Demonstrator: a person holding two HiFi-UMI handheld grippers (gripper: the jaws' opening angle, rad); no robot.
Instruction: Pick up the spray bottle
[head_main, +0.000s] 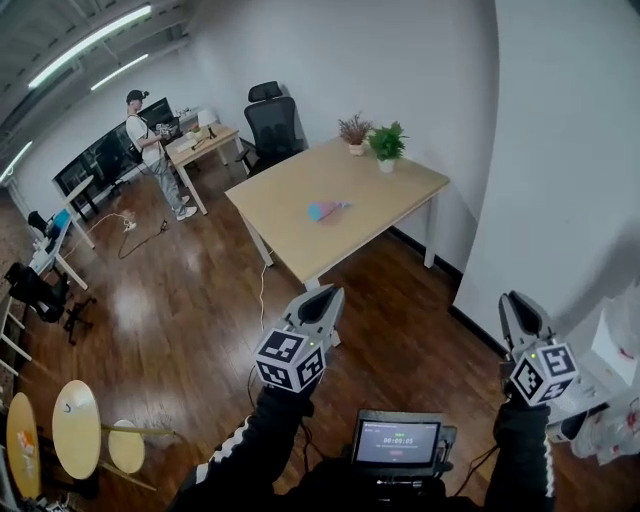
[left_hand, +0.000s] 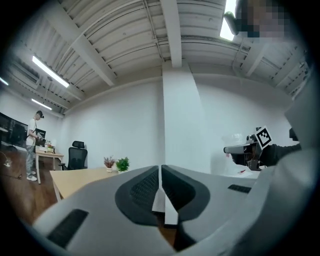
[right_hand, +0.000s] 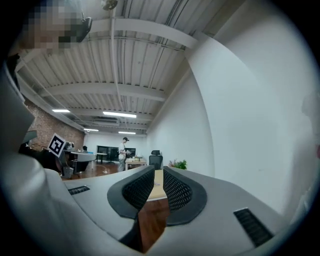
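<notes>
A small pink and light-blue thing, apparently the spray bottle (head_main: 325, 209), lies on its side in the middle of the light wooden table (head_main: 290, 235). It is far ahead of both grippers. My left gripper (head_main: 329, 294) is held over the wooden floor short of the table's near corner, shut and empty. To the right, close to the white wall, my right gripper (head_main: 512, 301) is also empty. In the left gripper view the left gripper's (left_hand: 161, 171) tips touch. In the right gripper view only a thin slit shows between the right gripper's (right_hand: 157, 173) pads. The bottle shows in neither gripper view.
Two potted plants (head_main: 386, 144) stand at the table's far edge, with a black office chair (head_main: 272, 120) behind. A person (head_main: 150, 140) stands at a desk at the back left. Round stools (head_main: 75, 430) are at lower left, white bags (head_main: 615, 400) at lower right.
</notes>
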